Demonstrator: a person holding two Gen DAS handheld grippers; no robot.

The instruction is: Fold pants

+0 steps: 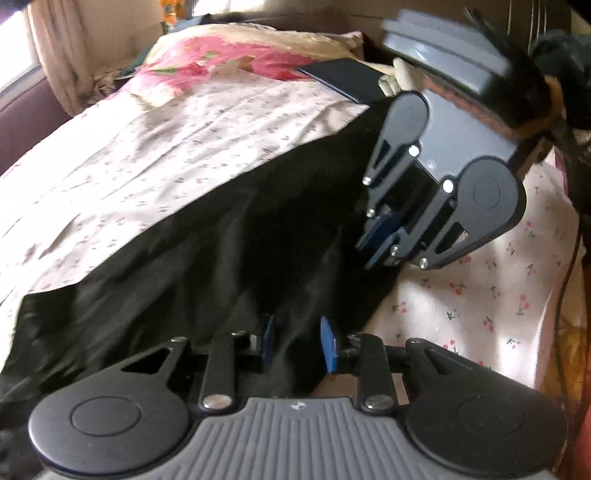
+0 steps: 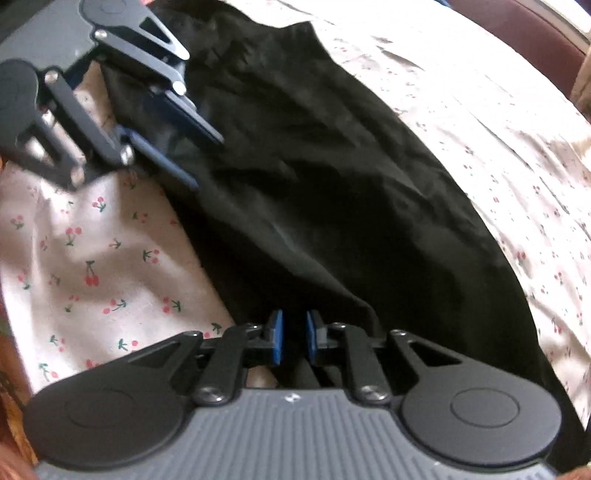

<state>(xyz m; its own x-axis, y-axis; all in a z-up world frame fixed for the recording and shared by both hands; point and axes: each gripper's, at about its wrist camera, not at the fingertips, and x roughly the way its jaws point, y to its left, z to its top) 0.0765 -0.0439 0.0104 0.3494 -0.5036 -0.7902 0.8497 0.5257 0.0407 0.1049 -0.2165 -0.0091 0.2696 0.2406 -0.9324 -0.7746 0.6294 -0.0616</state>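
Observation:
Black pants (image 1: 207, 236) lie spread on a bed with a cherry-print sheet (image 1: 147, 147). In the left wrist view my left gripper (image 1: 297, 345) has its blue pads closed on a raised fold of the pants' near edge. My right gripper (image 1: 380, 240) grips the same edge further along, pads pinched on the cloth. In the right wrist view the pants (image 2: 332, 177) stretch away; my right gripper (image 2: 293, 341) holds black fabric between its pads, and the left gripper (image 2: 184, 147) holds the edge at upper left.
A pink floral pillow (image 1: 221, 55) and a dark blue flat object (image 1: 347, 79) lie at the head of the bed. A curtain (image 1: 55, 55) hangs at far left. A maroon bed frame (image 2: 535, 33) borders the far side.

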